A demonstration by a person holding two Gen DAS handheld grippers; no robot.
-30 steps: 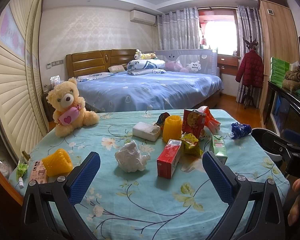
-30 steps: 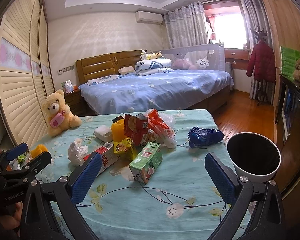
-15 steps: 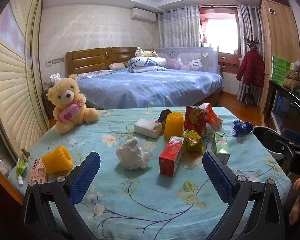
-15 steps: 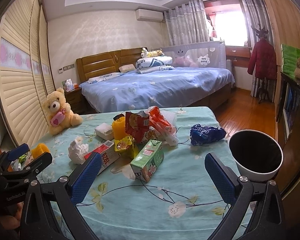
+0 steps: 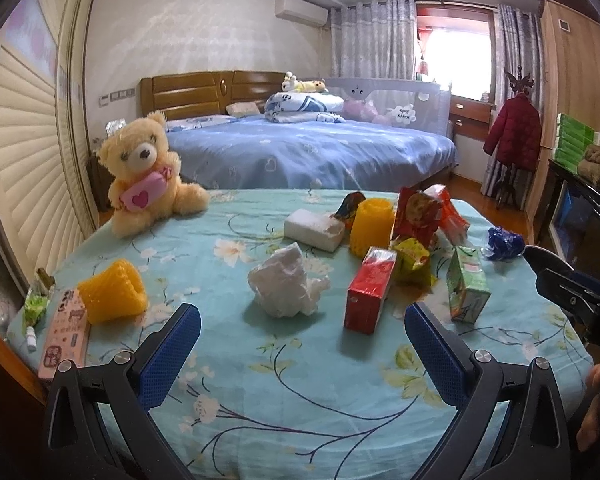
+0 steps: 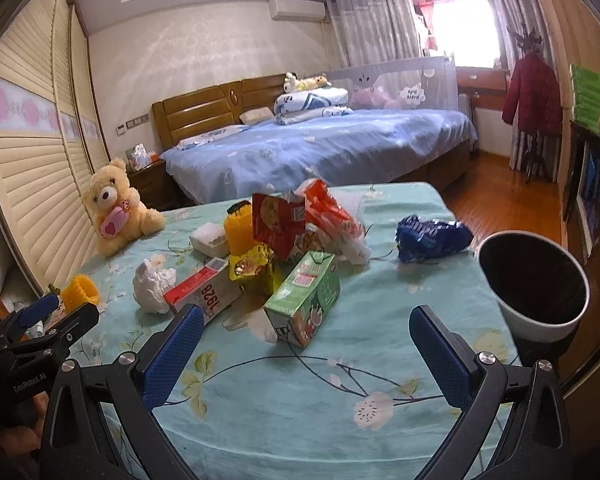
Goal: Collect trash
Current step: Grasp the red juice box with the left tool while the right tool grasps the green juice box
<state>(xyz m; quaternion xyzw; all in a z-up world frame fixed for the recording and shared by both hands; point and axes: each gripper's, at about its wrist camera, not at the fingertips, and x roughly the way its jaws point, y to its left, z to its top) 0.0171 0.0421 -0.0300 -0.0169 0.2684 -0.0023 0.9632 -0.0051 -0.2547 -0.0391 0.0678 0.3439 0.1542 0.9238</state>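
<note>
Table (image 5: 260, 408): matt woven cloth, teal, printed flowers. Crumpled tissue (image 5: 286, 282) at the table's middle: soft white paper, creased. Red carton (image 5: 370, 294) and green carton (image 6: 304, 298): coated card, slight sheen. Blue wrapper (image 6: 432, 238) near the right edge: glossy crinkled foil. Teddy bear (image 5: 144, 176) at the far left corner: fuzzy plush. Bin (image 6: 534, 286) off the right edge: smooth white plastic, dark inside. Gripper pads (image 5: 168, 356): blue, finely textured.

The bin (image 6: 534, 280) is mostly hidden behind the table edge (image 5: 556, 320) in the left view.
</note>
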